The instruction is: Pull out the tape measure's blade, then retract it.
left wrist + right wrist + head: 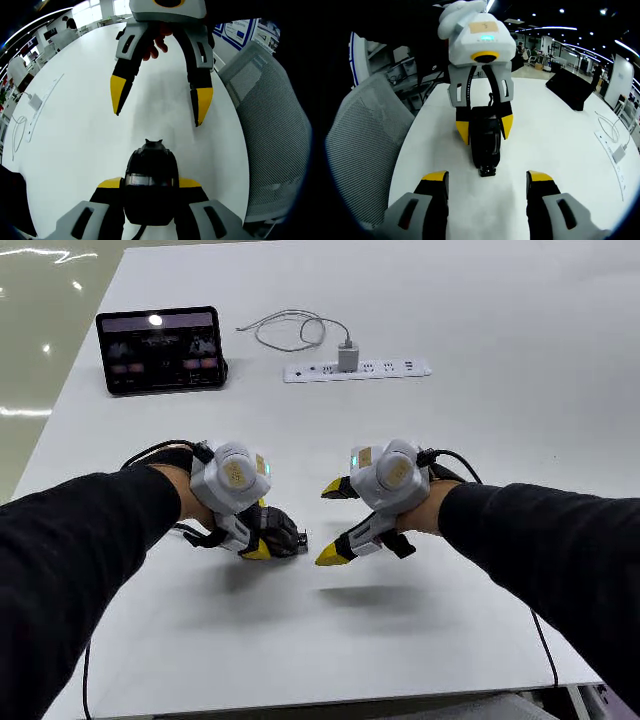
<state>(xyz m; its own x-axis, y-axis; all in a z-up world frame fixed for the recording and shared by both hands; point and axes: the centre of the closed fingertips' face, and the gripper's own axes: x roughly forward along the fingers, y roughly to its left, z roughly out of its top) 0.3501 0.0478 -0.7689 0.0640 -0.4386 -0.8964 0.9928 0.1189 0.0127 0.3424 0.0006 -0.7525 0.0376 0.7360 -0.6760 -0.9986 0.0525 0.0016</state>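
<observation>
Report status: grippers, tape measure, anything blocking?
Left gripper shut on the black tape measure. Right gripper open, facing its blade tip, not touching. Blade not yet out. Bare white table between them.

Over the white worktop (450,580), the left claw (262,528) grips a black tape measure (283,533), facing the right claw (332,522), whose jaws stand apart. A tablet (160,348) and power strip (357,369) lie farther back.

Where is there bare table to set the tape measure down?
Bare table runs along the near edge below both grippers, and in a wide band between them and the power strip. Crowded: around tablet and cable, and the gap between the left gripper holding the tape measure and the open right gripper.
</observation>
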